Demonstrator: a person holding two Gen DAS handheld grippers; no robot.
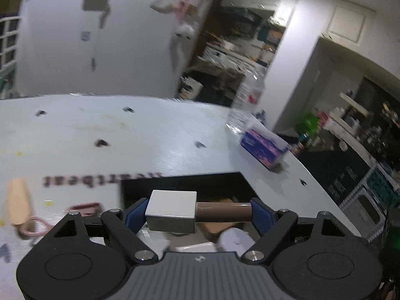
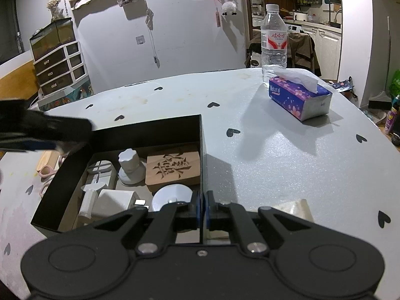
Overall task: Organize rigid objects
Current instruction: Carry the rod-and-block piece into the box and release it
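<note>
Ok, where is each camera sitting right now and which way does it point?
Left wrist: on the left hand-held gripper, looking forward over the open black box across the white heart-print table; its fingers hold a white block with a brown cylinder.
Right wrist: on the right hand-held gripper, facing the same black box; its jaws pinch the box's right wall, and the other gripper blurs in at left.
Shared: box, table, purple tissue pack, clear water bottle.
</note>
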